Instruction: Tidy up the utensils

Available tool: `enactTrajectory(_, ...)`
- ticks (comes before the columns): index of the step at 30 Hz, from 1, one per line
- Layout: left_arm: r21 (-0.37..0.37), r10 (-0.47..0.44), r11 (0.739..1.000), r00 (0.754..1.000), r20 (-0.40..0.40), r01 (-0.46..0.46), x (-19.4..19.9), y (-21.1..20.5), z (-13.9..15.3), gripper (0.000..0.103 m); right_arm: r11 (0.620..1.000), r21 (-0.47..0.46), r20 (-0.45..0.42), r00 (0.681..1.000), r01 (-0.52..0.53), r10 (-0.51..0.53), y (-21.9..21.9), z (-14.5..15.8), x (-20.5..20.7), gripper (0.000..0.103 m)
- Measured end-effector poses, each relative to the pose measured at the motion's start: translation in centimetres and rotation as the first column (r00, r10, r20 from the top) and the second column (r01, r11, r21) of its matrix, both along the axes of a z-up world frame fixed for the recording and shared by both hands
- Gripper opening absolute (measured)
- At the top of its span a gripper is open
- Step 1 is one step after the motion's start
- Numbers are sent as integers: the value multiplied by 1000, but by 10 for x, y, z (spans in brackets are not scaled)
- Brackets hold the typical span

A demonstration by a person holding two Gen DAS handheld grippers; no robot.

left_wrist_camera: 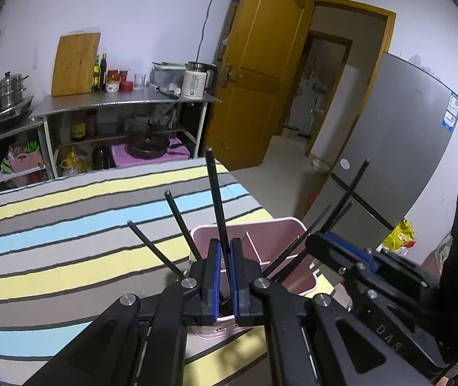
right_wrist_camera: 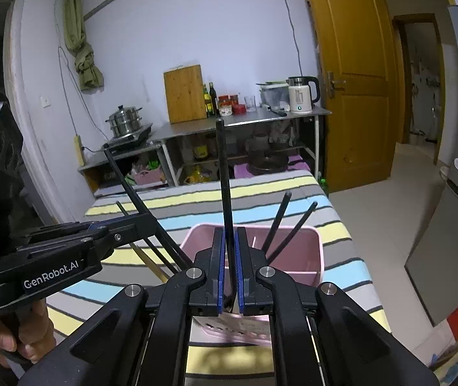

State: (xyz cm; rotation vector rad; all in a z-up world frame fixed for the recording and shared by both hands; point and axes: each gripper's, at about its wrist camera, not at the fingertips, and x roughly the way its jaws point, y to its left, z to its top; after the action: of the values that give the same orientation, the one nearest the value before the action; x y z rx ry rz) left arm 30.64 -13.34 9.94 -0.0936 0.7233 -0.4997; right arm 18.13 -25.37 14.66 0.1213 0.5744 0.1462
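Observation:
A pink utensil holder with a divider stands on the striped table. Several black chopsticks lean in it. My left gripper is over the holder's left compartment, shut on one upright black chopstick. My right gripper is over the holder too, shut on another upright black chopstick. Each gripper shows in the other's view: the right gripper at right, the left gripper at left. Other chopsticks lean right in the holder.
The table wears a striped cloth. Behind it stands a steel shelf with a cutting board, bottles and a kettle. A steamer pot is at left. A fridge and an open door are at right.

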Motion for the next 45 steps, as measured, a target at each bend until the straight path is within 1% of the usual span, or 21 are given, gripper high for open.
enactTrajectory(5,31,-12,999,1000,-29,13,2,-4,-17,6,1000,-15,6,1000,1,-1,1,-2,1,6)
enactTrajectory(8,44,-7,999,1000,-27,8,2,-3,-19,6,1000,-9,-3,1000,-15,15,1,-4,1,6)
enactTrajectory(13,45,-1,999,1000,-19,2,1,-1,-16,8,1000,5,-14,1000,-13,13,-3,-2,3,7)
enactTrajectory(20,32,-4,999,1000,8,4,-9,3,-6,19,1000,-8,-8,1000,-16,16,-2,3,-2,8)
enactTrajectory(27,34,0,999,999,41,-2,-22,12,5,20,1000,-2,9,1000,-12,12,-4,10,-14,8)
enactTrajectory(31,28,6,1000,999,51,-8,-36,21,7,20,1000,-1,8,1000,-14,14,-5,11,-19,8)
enactTrajectory(34,30,10,999,997,73,-12,-52,26,10,20,1000,5,10,1000,-18,18,-5,12,-28,8)
enactTrajectory(41,18,11,1000,993,116,-14,-86,36,17,20,999,15,14,999,-33,33,1,12,-50,13)
enactTrajectory(45,24,18,999,988,151,-21,-104,39,18,21,999,7,20,999,-35,35,6,12,-64,14)
